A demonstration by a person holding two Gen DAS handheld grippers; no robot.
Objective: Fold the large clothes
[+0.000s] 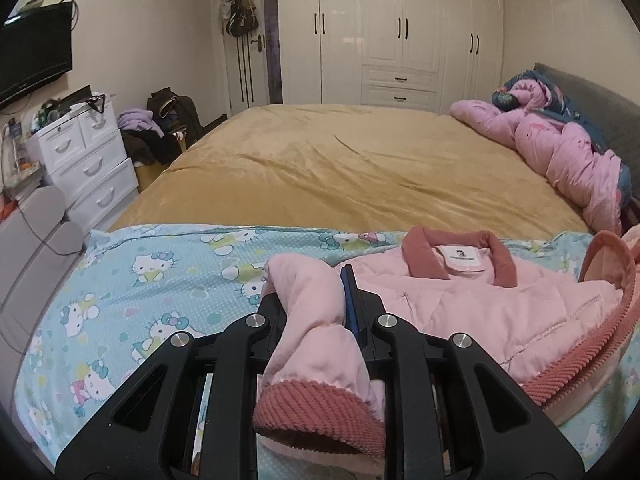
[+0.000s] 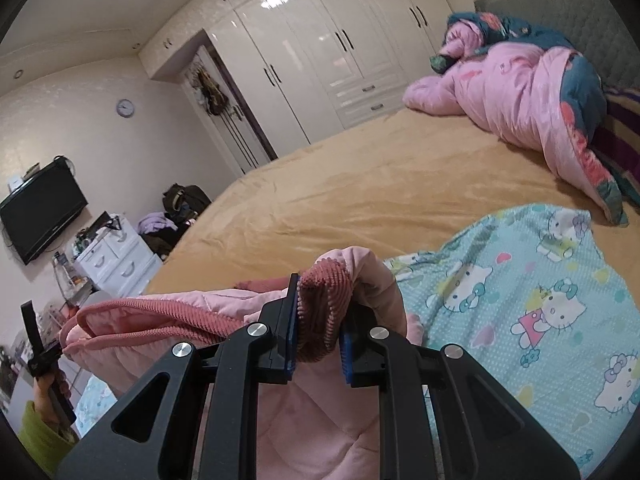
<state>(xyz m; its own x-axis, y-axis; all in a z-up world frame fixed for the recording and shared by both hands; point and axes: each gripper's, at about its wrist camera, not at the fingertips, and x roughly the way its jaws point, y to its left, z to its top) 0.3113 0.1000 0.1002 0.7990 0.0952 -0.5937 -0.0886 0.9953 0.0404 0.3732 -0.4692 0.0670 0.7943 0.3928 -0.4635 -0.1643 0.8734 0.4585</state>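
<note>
**Two sleeves gripped, jacket ready for the inward fold**

Both of your grippers are holding sleeves of the pink padded jacket (image 1: 460, 300), which is lying collar-away from you on the Hello Kitty sheet (image 1: 160, 272) spread over the near end of the bed (image 1: 340, 168).

Your left gripper (image 1: 316, 300) is clamping the left sleeve (image 1: 312, 320) between narrowly spaced fingers, with the ribbed rose cuff (image 1: 316, 404) bunching behind them toward the camera. Gripping just above the cuff is giving you control of the whole sleeve length.

Your right gripper (image 2: 320, 320) is pinching the other ribbed cuff (image 2: 320, 312) between its blue pads (image 2: 292, 320); the fingers are closed only as far as the thick knit allows. That sleeve is lifting off the sheet, and the jacket's ribbed hem (image 2: 160, 316) is trailing to the left of the view.

You are probably holding both sleeves raised so they can be laid across the chest panel, keeping the body flat underneath. Judging from the open, unfolded torso, the fold is only beginning. Padded fabric like this is likely to spring back, so pressing down after placing may be needed.
</note>
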